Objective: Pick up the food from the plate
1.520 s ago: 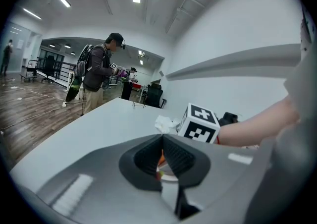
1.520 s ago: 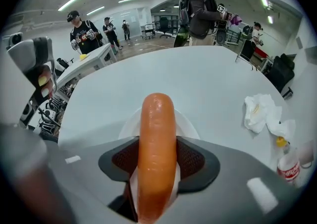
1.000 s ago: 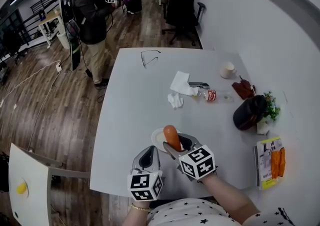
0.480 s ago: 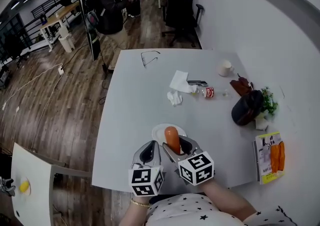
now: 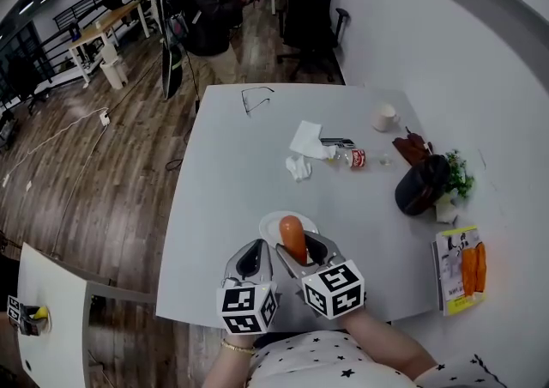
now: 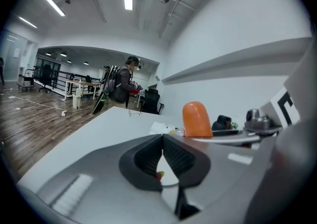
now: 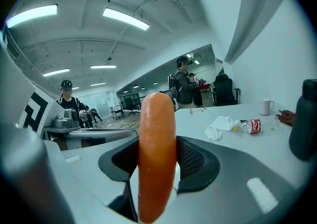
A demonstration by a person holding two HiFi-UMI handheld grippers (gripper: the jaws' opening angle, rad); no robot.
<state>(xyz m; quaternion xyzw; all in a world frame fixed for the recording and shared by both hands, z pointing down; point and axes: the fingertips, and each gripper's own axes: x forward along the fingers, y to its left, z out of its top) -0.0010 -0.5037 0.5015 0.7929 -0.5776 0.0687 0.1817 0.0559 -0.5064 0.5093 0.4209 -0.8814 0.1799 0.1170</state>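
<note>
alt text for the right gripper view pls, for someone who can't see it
The right gripper is closed on an orange sausage, held upright in the middle of the view. Behind it, a white table carries a crumpled tissue, a red-labelled container and a white mug. A person with a backpack stands beyond the table.

The orange sausage (image 5: 292, 236) stands gripped upright over the white plate (image 5: 268, 228).
</note>
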